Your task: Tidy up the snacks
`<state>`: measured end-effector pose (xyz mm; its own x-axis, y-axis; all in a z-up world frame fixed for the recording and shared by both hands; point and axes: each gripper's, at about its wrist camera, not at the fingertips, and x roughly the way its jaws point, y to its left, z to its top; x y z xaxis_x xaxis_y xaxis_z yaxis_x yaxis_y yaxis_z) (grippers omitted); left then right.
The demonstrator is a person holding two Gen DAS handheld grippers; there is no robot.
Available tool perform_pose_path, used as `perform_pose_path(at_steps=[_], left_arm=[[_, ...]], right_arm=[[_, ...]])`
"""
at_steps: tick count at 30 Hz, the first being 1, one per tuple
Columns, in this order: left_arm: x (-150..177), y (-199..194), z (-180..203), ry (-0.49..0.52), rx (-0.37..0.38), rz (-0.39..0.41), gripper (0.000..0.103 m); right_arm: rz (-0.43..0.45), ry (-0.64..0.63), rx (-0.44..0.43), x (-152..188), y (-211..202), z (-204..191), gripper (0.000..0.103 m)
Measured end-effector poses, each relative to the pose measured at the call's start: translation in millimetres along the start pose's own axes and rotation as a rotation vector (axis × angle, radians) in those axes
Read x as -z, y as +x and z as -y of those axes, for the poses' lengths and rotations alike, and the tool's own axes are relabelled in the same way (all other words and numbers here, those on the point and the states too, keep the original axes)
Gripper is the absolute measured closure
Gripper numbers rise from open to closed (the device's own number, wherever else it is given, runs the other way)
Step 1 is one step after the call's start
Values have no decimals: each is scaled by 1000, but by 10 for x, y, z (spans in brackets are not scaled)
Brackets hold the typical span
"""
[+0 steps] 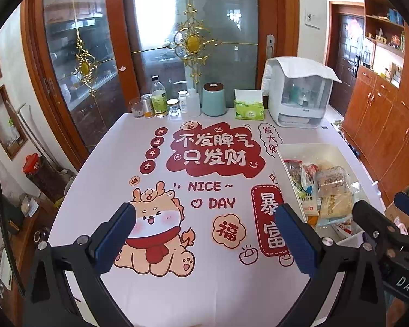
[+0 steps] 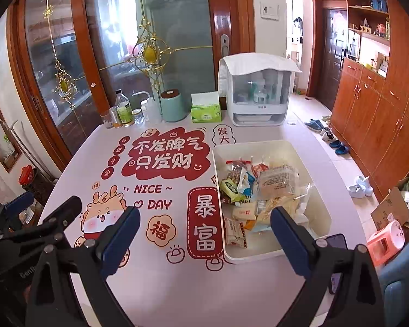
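Note:
A white bin [image 2: 300,150] on the table's right side holds several snack packets [image 2: 259,190]; it also shows in the left wrist view [image 1: 310,148] with the snack packets [image 1: 327,190] inside. My left gripper [image 1: 204,218] is open and empty above the printed tablecloth, left of the bin. My right gripper [image 2: 204,223] is open and empty, held above the table just in front of the bin's near left corner. The right gripper's fingers [image 1: 373,218] show at the left wrist view's right edge; the left gripper's fingers [image 2: 65,207] show at the right wrist view's left.
A row of bottles and jars [image 2: 122,111], a green canister [image 2: 171,106], a tissue box [image 2: 205,111] and a white covered appliance [image 2: 256,92] line the table's far edge. A phone [image 2: 336,242] lies near the bin. A pink stool [image 2: 387,239] and shoes are on the floor at right.

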<state>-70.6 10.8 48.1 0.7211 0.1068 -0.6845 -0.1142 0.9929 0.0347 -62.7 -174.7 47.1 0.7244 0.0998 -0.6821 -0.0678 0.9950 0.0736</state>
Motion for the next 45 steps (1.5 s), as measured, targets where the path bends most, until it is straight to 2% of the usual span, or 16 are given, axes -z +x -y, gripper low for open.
perform_pose_path(at_steps=[19,45], left_arm=[[25,206,208,-14,21,-77,1],[97,221,307,-33,0,-103,1]], right_arm=[[-38,11,-18,68,73,201,6],[-59,-19,-63,56,139,352,6]])
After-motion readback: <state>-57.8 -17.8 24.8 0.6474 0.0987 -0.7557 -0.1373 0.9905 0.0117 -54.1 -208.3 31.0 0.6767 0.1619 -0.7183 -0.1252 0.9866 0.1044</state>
